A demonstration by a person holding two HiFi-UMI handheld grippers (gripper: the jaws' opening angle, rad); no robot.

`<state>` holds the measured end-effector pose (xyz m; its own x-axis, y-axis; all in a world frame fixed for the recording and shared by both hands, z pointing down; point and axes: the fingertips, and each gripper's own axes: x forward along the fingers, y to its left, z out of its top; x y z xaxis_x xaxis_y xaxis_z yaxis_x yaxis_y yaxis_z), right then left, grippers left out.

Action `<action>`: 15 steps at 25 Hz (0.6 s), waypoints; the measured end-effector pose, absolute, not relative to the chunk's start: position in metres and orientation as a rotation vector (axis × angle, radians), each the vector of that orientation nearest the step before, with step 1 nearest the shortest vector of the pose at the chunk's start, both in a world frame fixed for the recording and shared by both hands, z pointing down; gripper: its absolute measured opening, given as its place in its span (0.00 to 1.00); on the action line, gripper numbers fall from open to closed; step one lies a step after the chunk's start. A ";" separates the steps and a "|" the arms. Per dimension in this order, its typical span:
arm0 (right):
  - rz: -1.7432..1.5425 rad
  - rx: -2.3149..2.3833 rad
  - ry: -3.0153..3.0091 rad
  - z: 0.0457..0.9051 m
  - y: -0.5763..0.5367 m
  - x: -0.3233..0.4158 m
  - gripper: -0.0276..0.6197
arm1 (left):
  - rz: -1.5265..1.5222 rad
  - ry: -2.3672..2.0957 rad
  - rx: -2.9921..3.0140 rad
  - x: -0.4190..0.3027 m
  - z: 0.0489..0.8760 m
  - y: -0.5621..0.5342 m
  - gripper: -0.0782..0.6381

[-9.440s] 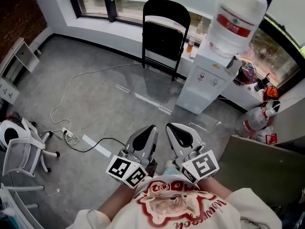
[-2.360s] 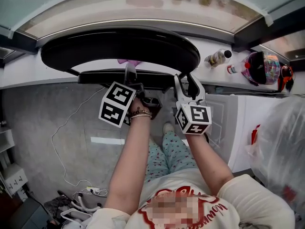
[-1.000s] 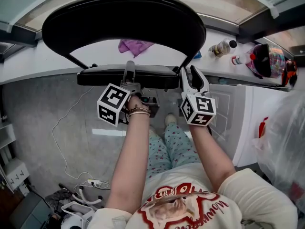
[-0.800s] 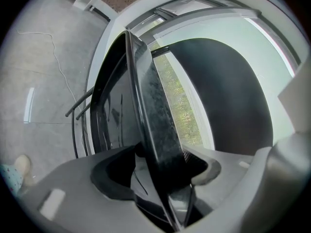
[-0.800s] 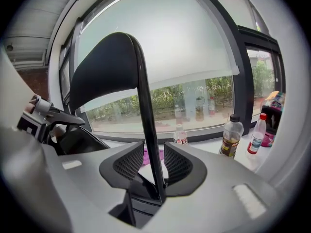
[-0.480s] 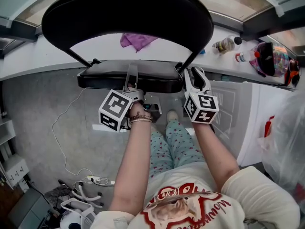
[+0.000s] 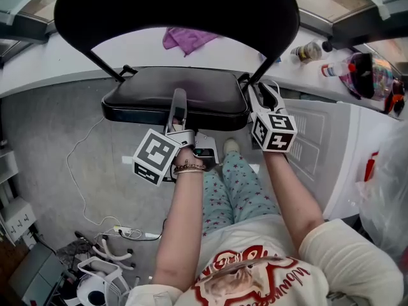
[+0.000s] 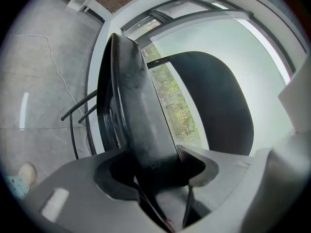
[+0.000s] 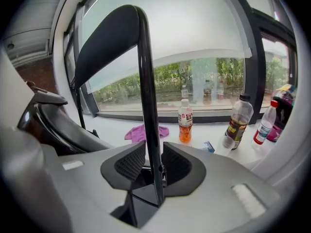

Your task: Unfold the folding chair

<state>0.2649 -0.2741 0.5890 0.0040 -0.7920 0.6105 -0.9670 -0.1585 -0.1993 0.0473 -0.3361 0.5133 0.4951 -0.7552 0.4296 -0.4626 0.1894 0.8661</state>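
The left hand-held gripper [image 7: 179, 101] clamps the front edge of the folding chair's seat [image 7: 140, 94], one jaw above the pad and one beneath. The right hand-held gripper [image 9: 153, 164] pinches the thin frame tube [image 9: 147, 96] between its pads; its jaws have just been opening slightly. The chair stands just before the person, seat folded well down, its width running left to right, backrest [image 7: 178, 8] toward the windowsill [image 7: 57, 75]. A purple cloth [image 7: 186, 38] and bottles [image 9: 184, 120] lie on the sill; a white water dispenser [image 7: 319, 145] crowds the right side.
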 end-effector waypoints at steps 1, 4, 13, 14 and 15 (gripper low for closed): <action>0.906 1.992 -1.836 0.593 -0.273 0.264 0.23 | -0.286 -1.129 1.453 0.046 0.514 -0.334 0.47; 0.927 1.978 -1.864 0.600 -0.271 0.264 0.30 | -0.289 -1.124 1.471 0.042 0.516 -0.324 0.47; 1.070 1.967 -1.892 0.627 -0.268 0.262 0.35 | -0.278 -1.181 1.368 0.016 0.547 -0.283 0.37; 1.061 1.958 -1.888 0.627 -0.267 0.262 0.35 | -0.285 -1.175 1.369 0.015 0.549 -0.279 0.37; 1.046 1.948 -1.880 0.627 -0.266 0.262 0.34 | -0.291 -1.169 1.369 0.014 0.550 -0.276 0.36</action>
<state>0.2619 -0.2663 0.6273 -0.0834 -0.7717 0.6305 -0.9426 -0.1443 -0.3012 0.0137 -0.2764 0.5504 0.4544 -0.7562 0.4708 -0.4473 0.2634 0.8547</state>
